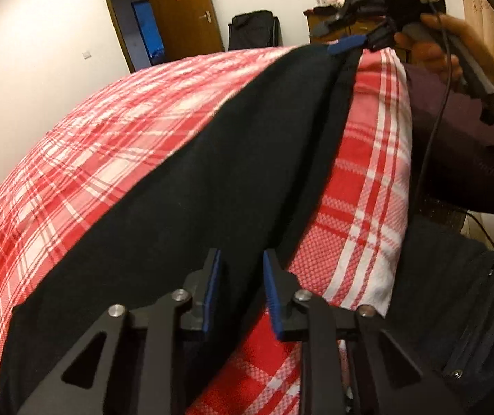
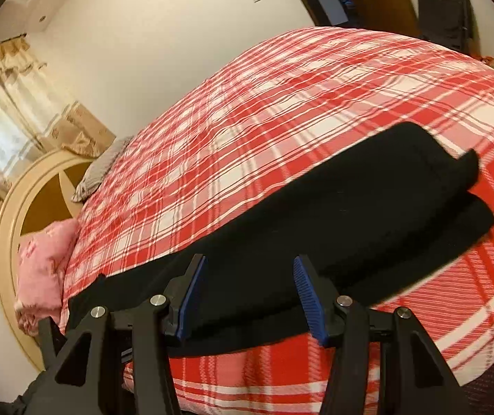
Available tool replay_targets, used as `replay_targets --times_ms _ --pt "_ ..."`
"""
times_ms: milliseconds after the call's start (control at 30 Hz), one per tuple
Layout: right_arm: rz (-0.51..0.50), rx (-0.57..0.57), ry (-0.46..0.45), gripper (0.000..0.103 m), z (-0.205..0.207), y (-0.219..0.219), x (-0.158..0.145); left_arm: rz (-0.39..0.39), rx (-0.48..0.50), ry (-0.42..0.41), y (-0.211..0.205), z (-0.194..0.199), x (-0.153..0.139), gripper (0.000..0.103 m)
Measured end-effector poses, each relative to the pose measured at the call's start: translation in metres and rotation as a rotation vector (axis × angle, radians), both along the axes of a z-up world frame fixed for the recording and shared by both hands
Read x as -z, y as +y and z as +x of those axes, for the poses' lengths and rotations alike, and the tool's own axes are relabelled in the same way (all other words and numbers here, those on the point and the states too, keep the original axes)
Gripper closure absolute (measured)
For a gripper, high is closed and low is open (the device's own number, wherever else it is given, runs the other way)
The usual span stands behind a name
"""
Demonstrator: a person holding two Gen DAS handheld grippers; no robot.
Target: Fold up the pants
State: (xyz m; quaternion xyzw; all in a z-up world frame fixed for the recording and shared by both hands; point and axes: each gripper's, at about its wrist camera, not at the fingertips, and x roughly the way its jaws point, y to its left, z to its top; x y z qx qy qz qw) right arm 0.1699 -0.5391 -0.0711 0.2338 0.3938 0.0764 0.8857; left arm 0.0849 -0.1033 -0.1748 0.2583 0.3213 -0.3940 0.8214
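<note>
The long black fabric pants (image 2: pixel 333 214) lie stretched along the near edge of the red-and-white plaid bedspread (image 2: pixel 281 103). Behind, at the curved cream wooden headboard (image 2: pixel 8 214), rests a fluffy pink pillow (image 2: pixel 44 263).

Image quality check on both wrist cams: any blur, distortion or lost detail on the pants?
Left wrist view: strong fisheye bend, dark vignette corners; the black pants show as a flat patch with almost no fold detail; the hand with the right gripper is slightly smeared. Right wrist view: same bowing of the plaid bedcover, soft blur at the pants' far end, bright washed-out curtain.
</note>
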Motion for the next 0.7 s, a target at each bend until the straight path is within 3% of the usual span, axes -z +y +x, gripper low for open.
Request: replay_targets --times_ms 133,400,600,667,700 --pt "0.019 0.056 -0.022 0.049 -0.009 -0.022 -0.003 -0.006 -0.003 0.005 -0.001 0.0 -0.001 0.093" --pt "0.09 0.233 -0.083 0.049 -0.028 -0.087 -0.019 -0.061 -0.011 0.005 0.003 0.002 -0.011 0.093" --pt "0.095 0.316 -0.017 0.049 -0.011 -0.107 -0.008 -0.059 -0.009 0.003 0.002 0.001 -0.007 0.093" --pt "0.089 0.351 -0.004 0.054 -0.008 -0.114 -0.005 -0.064 -0.014 0.002 0.002 0.003 -0.007 0.093" --pt "0.082 0.365 -0.001 0.065 -0.007 -0.115 -0.004 -0.069 -0.015 0.003 0.003 0.003 -0.007 0.093"
